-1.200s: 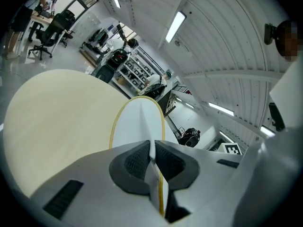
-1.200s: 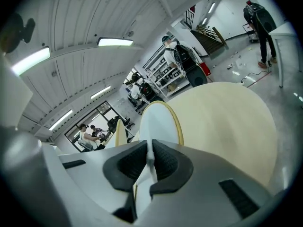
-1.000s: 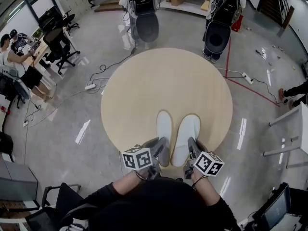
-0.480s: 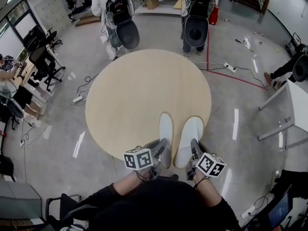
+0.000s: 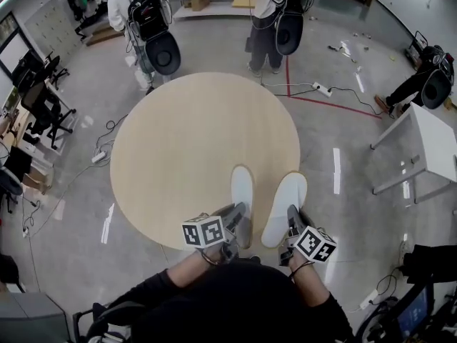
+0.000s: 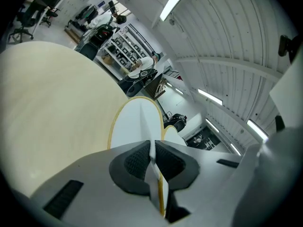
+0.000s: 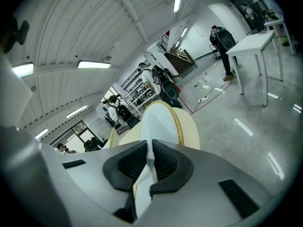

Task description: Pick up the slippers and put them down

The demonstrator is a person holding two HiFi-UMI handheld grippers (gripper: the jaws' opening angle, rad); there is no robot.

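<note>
Two white slippers with pale yellow rims lie side by side, toes pointing away from me. The left slipper (image 5: 241,189) is over the near right part of the round beige table (image 5: 186,148). The right slipper (image 5: 285,204) reaches past the table's right edge, over the floor. My left gripper (image 5: 238,219) is shut on the left slipper's heel edge, and my right gripper (image 5: 291,221) is shut on the right slipper's heel edge. In the left gripper view the pads (image 6: 137,162) pinch the left slipper (image 6: 135,122). In the right gripper view the right slipper (image 7: 158,119) sits between the pads (image 7: 165,164).
Two people with backpacks (image 5: 152,31) (image 5: 280,13) stand beyond the table's far edge. A white table (image 5: 428,138) stands at the right. A power strip with cables (image 5: 321,89) and red floor tape lie on the grey floor. Office chairs (image 5: 43,98) stand at the left.
Both grippers have carried the slippers to the right across the table. The right slipper now hangs past the table's right edge. Both stay shut on the heels.
</note>
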